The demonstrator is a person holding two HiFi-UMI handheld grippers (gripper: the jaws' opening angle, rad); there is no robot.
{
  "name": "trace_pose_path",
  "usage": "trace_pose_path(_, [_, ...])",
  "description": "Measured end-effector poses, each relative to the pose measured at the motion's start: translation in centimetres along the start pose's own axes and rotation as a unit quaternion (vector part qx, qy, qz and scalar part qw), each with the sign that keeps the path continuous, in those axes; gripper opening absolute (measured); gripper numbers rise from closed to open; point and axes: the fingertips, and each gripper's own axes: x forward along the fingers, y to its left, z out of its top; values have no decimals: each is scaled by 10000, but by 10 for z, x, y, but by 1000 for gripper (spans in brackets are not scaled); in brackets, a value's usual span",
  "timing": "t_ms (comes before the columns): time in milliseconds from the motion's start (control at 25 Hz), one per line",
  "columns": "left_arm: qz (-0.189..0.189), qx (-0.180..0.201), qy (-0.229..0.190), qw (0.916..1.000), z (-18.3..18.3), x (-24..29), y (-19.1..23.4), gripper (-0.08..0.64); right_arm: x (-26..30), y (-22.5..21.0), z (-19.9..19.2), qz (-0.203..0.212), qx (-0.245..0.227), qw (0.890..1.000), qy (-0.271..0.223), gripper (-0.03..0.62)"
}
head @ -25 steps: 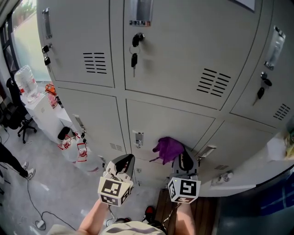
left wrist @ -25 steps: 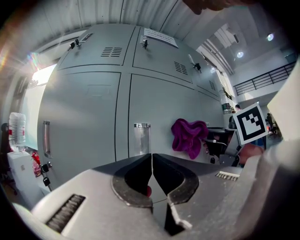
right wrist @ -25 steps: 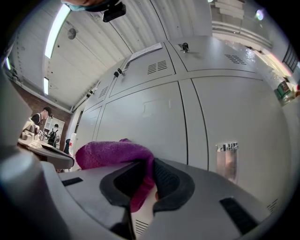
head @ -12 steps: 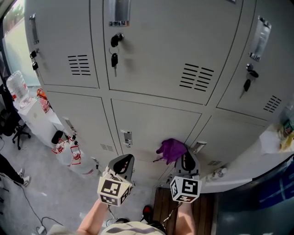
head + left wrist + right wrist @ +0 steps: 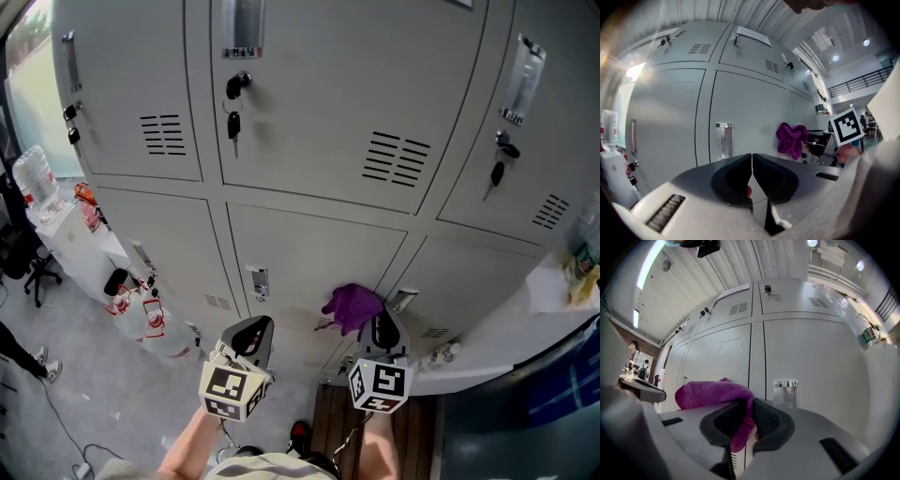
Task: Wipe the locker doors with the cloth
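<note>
A purple cloth (image 5: 352, 305) (image 5: 712, 393) (image 5: 791, 138) is pinched in my right gripper (image 5: 379, 330) (image 5: 751, 420), bunched above the jaws. It hangs just in front of a lower grey locker door (image 5: 309, 258) near the seam with the neighbouring door. My left gripper (image 5: 253, 335) (image 5: 752, 176) is shut with nothing in it, beside the right one and facing the same bank of lockers (image 5: 740, 112). Keys (image 5: 233, 122) hang in the upper door's lock.
Metal handles (image 5: 257, 281) and vents (image 5: 391, 157) stud the doors. A water dispenser with a bottle (image 5: 37, 183) stands at left, with an office chair (image 5: 28, 253) behind. A white ledge (image 5: 525, 337) juts at lower right.
The view shifted so the lockers slid left and down slightly. The right gripper with the cloth drifted a little to the right. The left gripper stayed put.
</note>
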Motion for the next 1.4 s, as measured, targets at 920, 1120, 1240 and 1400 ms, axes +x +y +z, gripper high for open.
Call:
trace_pose_path(920, [-614,235,-241,9975,5,-113,1,28,-136,87,26,-422,-283,9986,-151,64])
trace_pose_path(1120, [-742,245,-251,9966,-4,-149,6,28,-173,119,20,-510,-324,9982,-63,64])
trace_pose_path(1240, [-764,244,-256,9965,-9,-168,11,28,-192,139,14,-498,-349,9982,-14,64])
trace_pose_path(1400, [-725,239,-226,9968,-17,-191,19,28,-216,161,6,-466,-349,9983,39,64])
